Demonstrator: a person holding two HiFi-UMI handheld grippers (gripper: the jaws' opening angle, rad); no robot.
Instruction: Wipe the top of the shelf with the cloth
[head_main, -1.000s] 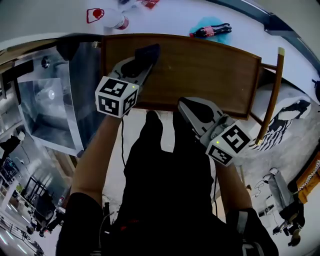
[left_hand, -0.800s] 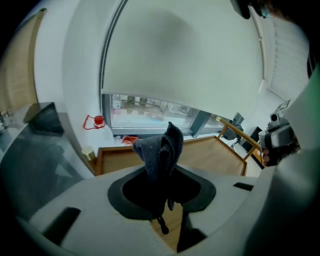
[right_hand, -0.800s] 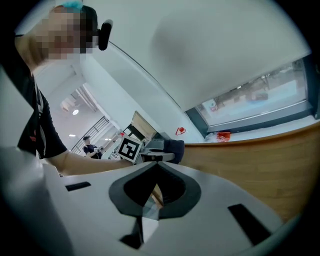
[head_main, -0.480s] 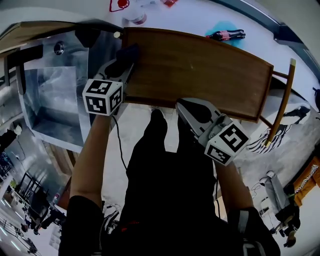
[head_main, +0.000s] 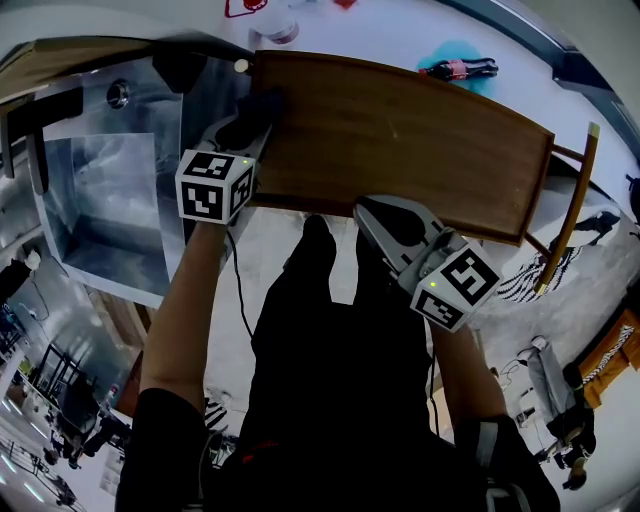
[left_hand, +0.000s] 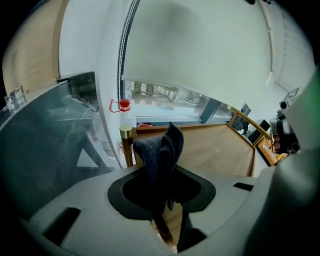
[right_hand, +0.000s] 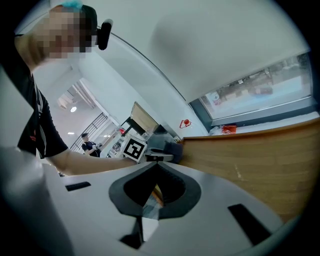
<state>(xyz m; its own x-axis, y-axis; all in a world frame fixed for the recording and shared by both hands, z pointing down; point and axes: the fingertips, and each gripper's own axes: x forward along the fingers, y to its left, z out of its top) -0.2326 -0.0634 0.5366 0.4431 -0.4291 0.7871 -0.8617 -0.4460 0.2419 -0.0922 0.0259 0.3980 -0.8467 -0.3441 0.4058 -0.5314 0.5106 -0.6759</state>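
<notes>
The brown wooden shelf top fills the upper middle of the head view. My left gripper is over its left end, shut on a dark cloth that rests near the far left corner. In the left gripper view the cloth sticks up from between the jaws of the left gripper, with the shelf top beyond it. My right gripper hovers at the shelf's front edge, shut with nothing in it. The right gripper looks across the shelf top toward the cloth.
A shiny metal and glass cabinet stands against the shelf's left end. A brass post marks that corner, with a red-capped bottle behind it. A cola bottle lies on the floor beyond. A curved brass rail is at the right end.
The left gripper has slid the cloth leftward along the shelf top toward its far left corner. The right gripper has stayed at the front edge.
</notes>
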